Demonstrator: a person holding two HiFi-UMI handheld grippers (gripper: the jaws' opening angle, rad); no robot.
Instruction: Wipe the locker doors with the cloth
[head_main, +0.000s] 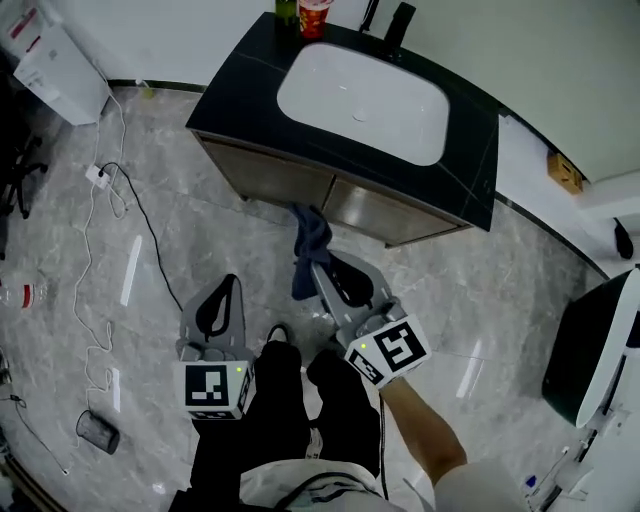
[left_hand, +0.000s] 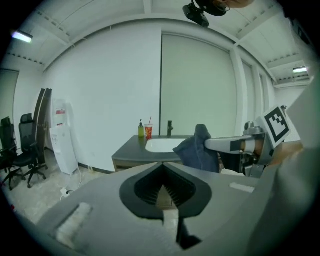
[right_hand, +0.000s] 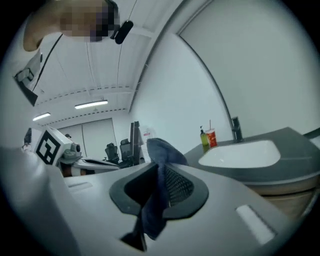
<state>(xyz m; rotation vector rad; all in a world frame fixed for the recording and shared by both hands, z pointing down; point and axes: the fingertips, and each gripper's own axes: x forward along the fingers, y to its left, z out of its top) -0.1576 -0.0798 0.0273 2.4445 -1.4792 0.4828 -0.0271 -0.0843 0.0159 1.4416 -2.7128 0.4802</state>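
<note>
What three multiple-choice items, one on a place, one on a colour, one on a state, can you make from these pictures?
1. The red cup stands: A on a shelf; B on the black counter beside the green bottle; C on a stool.
2. The cloth is: A white; B dark blue; C yellow.
3. The right gripper is: A open, empty; B shut on the cloth; C shut on a sponge.
Key: B, the head view shows it there; B, all views show blue; B, the cloth is pinched between its jaws.
</note>
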